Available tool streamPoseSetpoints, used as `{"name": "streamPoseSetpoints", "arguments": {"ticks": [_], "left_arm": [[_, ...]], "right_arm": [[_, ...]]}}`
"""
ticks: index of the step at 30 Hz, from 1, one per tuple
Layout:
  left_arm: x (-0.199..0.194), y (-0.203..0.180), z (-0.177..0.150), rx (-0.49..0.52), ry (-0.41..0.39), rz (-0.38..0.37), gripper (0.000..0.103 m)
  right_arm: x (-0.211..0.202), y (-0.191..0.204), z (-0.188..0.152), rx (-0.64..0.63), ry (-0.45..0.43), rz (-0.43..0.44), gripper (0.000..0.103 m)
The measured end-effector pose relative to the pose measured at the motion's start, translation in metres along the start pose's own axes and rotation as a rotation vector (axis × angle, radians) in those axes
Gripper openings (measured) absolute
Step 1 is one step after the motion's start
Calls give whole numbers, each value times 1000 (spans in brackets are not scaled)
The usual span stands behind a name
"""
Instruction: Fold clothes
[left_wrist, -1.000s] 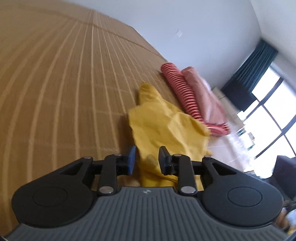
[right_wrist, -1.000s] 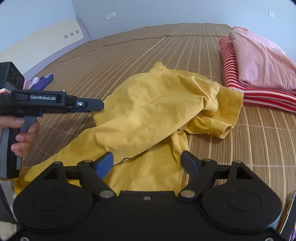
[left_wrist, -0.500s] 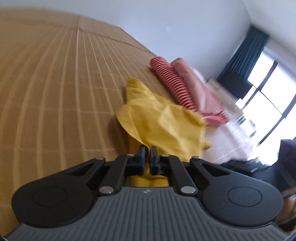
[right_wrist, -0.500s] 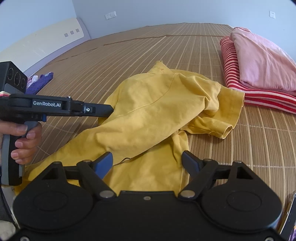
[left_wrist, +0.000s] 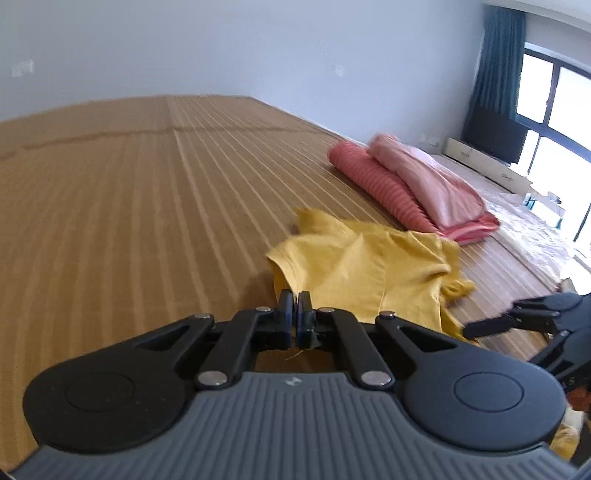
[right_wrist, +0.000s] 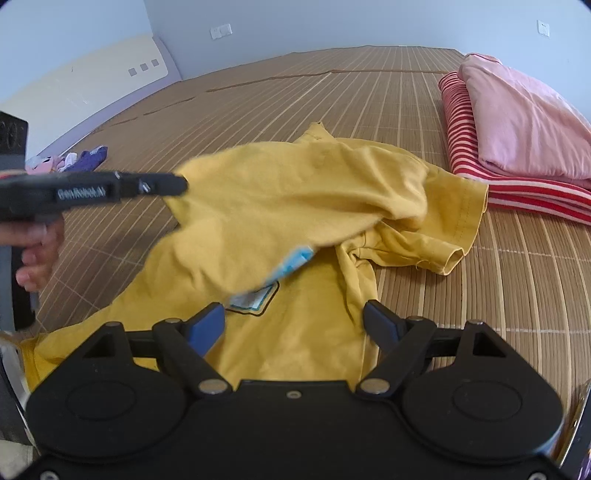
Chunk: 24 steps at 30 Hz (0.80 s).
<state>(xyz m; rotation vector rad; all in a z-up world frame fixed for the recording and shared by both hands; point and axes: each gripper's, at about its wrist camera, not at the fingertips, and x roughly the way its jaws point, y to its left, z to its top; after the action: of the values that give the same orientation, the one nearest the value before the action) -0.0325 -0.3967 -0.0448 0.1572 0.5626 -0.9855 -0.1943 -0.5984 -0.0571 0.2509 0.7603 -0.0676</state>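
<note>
Since 1 second earlier, the left hand-held gripper had gone from slightly parted to fully closed on an edge of the yellow T-shirt, and it had lifted that edge, so a fold of cloth now hung raised and blurred where it had lain flatter on the mat.

At the far left of the right wrist view, a hand gripped the handle of the left tool, whose black bar carried white lettering reading "GenRobot.AI", blurred but legible. Its tip met the raised yellow fabric. Behind it, small purple and pink clothes lay near the pale headboard, which bore 3 grey squares.

In the middle, the T-shirt sprawled crumpled on the striped bamboo mat covering the bed, one hemmed sleeve pointing right. Under the lifted fold a printed patch in light blue and white showed; no words on it could be read. The right hand-held gripper hovered over the shirt's near part with its jaws wide and nothing between the blue pads.

To the right, well apart from the grippers, a folded red-and-white striped garment lay with a folded pink garment stacked on top, just beside the yellow sleeve.
</note>
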Motion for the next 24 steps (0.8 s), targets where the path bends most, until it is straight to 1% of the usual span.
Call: {"name": "streamPoseSetpoints", "arguments": {"ticks": [4,7,11,13,15,17,19,20,22,24], "left_arm": [[-17,28,13,-1,-34,111,2],[-33,59,18,-13,-42,221,2],[-55,99,12,-50,-26,348,2],[-62,117,4,-62,1,416,3],[-64,130,-6,-91,38,437,3],[-61,141,-19,-132,75,428,3],[-57,146,-32,-148,115,429,3],[-58,147,-37,-144,126,437,3],[-57,146,-43,-115,136,476,3],[-58,146,-45,-99,135,497,3]], "right_arm": [[0,-1,0,3,-1,3,84],[0,0,0,3,-1,2,84],[0,0,0,2,1,3,84],[0,-1,0,4,3,7,84],[0,-1,1,6,6,10,85],[0,1,0,6,7,9,85],[1,2,0,1,8,7,86],[1,2,1,-2,9,7,87],[2,3,1,-3,9,5,88],[2,2,2,-8,10,5,88]]}}
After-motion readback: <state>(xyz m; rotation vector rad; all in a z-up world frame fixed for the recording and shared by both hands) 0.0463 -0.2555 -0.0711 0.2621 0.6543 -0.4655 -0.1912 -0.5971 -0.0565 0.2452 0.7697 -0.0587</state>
